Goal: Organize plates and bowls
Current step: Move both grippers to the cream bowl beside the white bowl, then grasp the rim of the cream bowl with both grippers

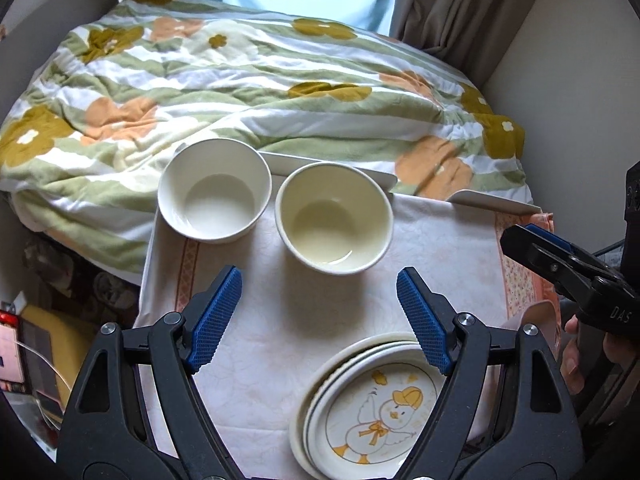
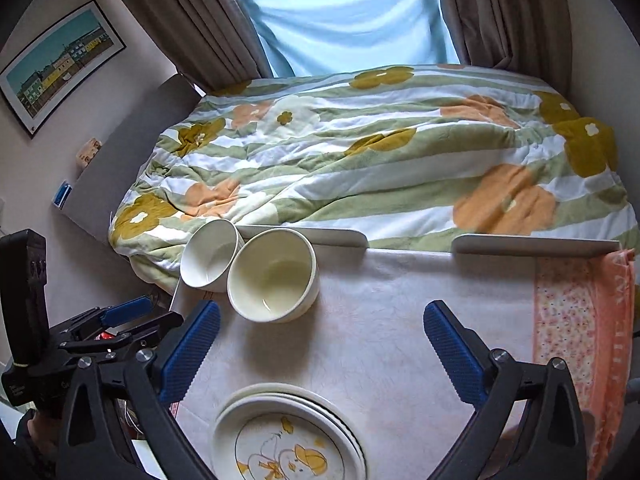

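Two empty bowls stand side by side at the far left of the table: a white bowl [image 1: 215, 191] [image 2: 209, 255] and a cream bowl [image 1: 334, 218] [image 2: 273, 275]. A stack of plates [image 1: 368, 404] [image 2: 288, 432], the top one showing a yellow duck, lies at the near edge. My left gripper [image 1: 319, 300] is open and empty, hovering above the table between the bowls and the plates. My right gripper [image 2: 322, 334] is open and empty, above the plates. The right gripper also shows in the left wrist view [image 1: 560, 256], and the left gripper in the right wrist view [image 2: 120, 320].
The table [image 1: 248, 360] [image 2: 400, 320] has a pale cloth and a raised white rail [image 2: 532, 245] at the far edge. A pink patterned cloth [image 2: 580, 320] hangs at its right side. A bed with a flowered quilt [image 1: 260, 80] lies just beyond.
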